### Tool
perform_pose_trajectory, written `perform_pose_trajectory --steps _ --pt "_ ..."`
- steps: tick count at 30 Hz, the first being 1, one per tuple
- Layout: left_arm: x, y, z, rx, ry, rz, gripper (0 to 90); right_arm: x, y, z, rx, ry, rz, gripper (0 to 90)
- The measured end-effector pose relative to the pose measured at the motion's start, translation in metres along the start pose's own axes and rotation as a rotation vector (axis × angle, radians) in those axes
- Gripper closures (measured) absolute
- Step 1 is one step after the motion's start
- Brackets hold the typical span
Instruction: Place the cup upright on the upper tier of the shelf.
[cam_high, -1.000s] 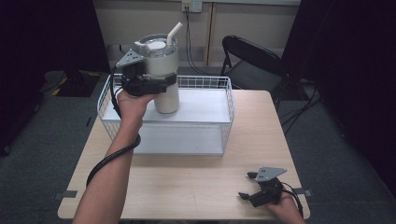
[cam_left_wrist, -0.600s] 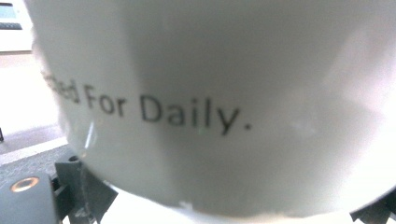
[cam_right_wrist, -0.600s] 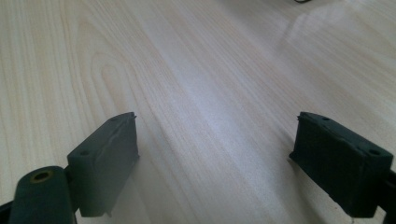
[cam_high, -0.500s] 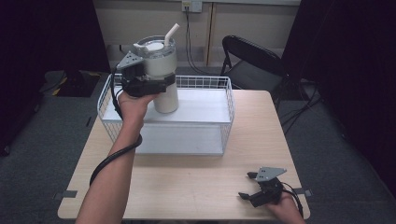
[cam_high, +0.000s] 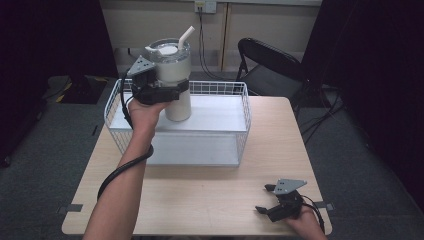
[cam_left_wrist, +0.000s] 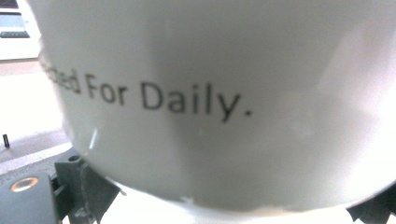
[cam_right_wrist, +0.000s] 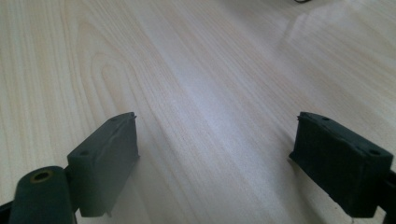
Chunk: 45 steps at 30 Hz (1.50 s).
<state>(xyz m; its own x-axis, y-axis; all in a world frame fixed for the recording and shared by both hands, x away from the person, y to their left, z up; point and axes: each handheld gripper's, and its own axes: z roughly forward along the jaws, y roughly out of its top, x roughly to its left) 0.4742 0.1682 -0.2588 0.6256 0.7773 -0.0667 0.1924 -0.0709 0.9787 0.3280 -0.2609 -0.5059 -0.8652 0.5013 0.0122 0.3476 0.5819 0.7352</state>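
A white tumbler (cam_high: 172, 75) with a clear lid and a white straw (cam_high: 185, 37) is held upright by the left gripper (cam_high: 165, 92), above the rear left part of a white wire basket (cam_high: 244, 122). The jaws are closed around the tumbler's body at about mid-height; the tumbler's base is seen low inside the basket outline, but contact with the basket floor cannot be told. The grey three-cornered plate (cam_high: 140, 65) is seen on top of the left gripper, and its black cable (cam_high: 120, 167) is trailed down along the forearm.

In the left gripper view the tumbler wall (cam_left_wrist: 224, 98) is pressed close to the lens, and the black print "For Daily." is read across it; jaw parts are glimpsed at the lower corners.

The basket is set on the far half of a light wood table (cam_high: 200, 200). A black folding chair (cam_high: 270, 65) is seen behind the table, on grey carpet.

The right gripper (cam_high: 267, 200) is rested low at the near right corner of the table, well apart from the basket. Its jaws are spread wide with nothing between them; in the right gripper view (cam_right_wrist: 217, 158) bare wood grain is seen between the two black pads (cam_right_wrist: 109, 158).
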Motion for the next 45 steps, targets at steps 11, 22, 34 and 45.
perform_pose_trajectory --steps 11,22,34,45 --pt "-0.005 -0.004 -0.002 -0.02 -0.007 0.044 8.7 0.0 0.0 0.0 0.0 0.0 0.0 13.5" --pt "-0.007 -0.004 -0.004 -0.003 -0.011 0.064 8.6 0.0 0.0 0.0 0.0 -0.001 0.0 13.5" --pt "-0.008 -0.005 -0.005 0.013 -0.005 0.053 8.1 0.0 0.0 0.0 0.0 -0.001 0.0 13.5" --pt "-0.006 -0.01 -0.007 0.064 -0.011 0.044 7.1 0.0 0.0 0.0 0.0 0.0 0.0 13.5"
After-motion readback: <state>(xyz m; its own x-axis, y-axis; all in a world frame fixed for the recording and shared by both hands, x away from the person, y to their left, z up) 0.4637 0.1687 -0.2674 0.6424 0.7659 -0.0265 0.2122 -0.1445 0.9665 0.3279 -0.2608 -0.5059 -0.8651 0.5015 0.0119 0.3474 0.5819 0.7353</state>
